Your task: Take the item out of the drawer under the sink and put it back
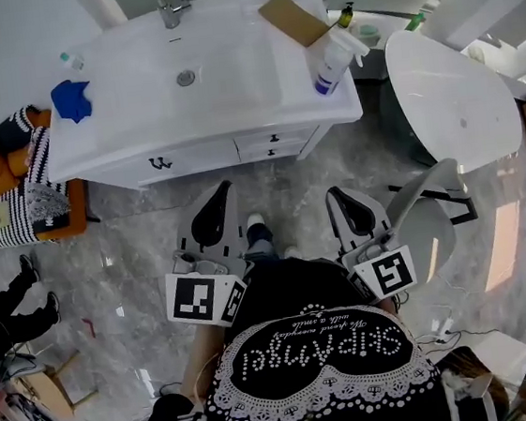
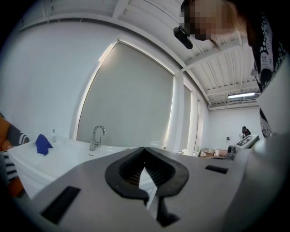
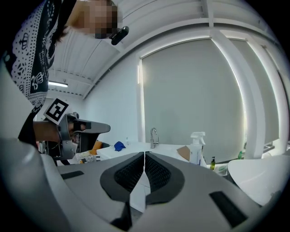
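The white sink cabinet (image 1: 229, 77) stands ahead of me, with two small drawers (image 1: 274, 141) stacked at its front right, both closed. No item from them shows. My left gripper (image 1: 219, 191) and my right gripper (image 1: 336, 193) hang side by side over the marble floor, short of the cabinet front and pointing at it. Both are shut with nothing between the jaws. In the left gripper view the left gripper (image 2: 144, 149) points towards the faucet (image 2: 96, 137). In the right gripper view the right gripper (image 3: 144, 154) also points at the basin top.
On the counter lie a blue cloth (image 1: 71, 98), a white spray bottle (image 1: 333, 59) and a piece of cardboard (image 1: 292, 17). A white bathtub (image 1: 453, 98) stands right of the cabinet, a white chair (image 1: 426, 216) near my right gripper. An orange seat with striped cushions (image 1: 15, 190) and another person's legs (image 1: 10, 309) are at the left.
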The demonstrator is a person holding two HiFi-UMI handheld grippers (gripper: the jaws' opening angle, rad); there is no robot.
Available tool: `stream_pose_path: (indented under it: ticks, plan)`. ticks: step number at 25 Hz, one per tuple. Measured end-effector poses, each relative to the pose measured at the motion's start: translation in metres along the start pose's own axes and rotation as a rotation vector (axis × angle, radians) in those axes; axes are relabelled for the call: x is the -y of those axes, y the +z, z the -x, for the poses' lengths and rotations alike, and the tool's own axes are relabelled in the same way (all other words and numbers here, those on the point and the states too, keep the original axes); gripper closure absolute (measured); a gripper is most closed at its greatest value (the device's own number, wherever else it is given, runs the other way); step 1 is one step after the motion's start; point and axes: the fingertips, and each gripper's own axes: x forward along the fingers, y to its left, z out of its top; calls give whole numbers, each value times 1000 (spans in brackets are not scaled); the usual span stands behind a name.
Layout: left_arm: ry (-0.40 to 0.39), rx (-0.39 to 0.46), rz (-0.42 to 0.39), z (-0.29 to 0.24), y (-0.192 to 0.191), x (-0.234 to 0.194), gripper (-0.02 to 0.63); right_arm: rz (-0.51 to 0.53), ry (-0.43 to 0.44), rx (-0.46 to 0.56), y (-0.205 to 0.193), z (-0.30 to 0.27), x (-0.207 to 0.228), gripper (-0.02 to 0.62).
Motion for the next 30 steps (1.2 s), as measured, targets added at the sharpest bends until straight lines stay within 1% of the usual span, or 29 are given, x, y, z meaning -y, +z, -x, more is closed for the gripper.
stream_pose_path:
  ticks: [8,12,18,23,30]
  plan:
    - [-15,4,12,-18,7,-30,603,4,-40,-12,5,-30,7,575]
    - [-18,10,8,-22,10,-45,603,4,-31,-2,7,-47,1,575]
    - [-5,5,0,-20,10,-67,603,-9,-8,-1,2,-69,-13,575]
    - [16,-1,8,-16,8,-85,603,-10,6,-9,0,-84,-22,575]
    - [15,5,27,-15,6,-92,603,-7,-13,-23,-3,-87,-22,575]
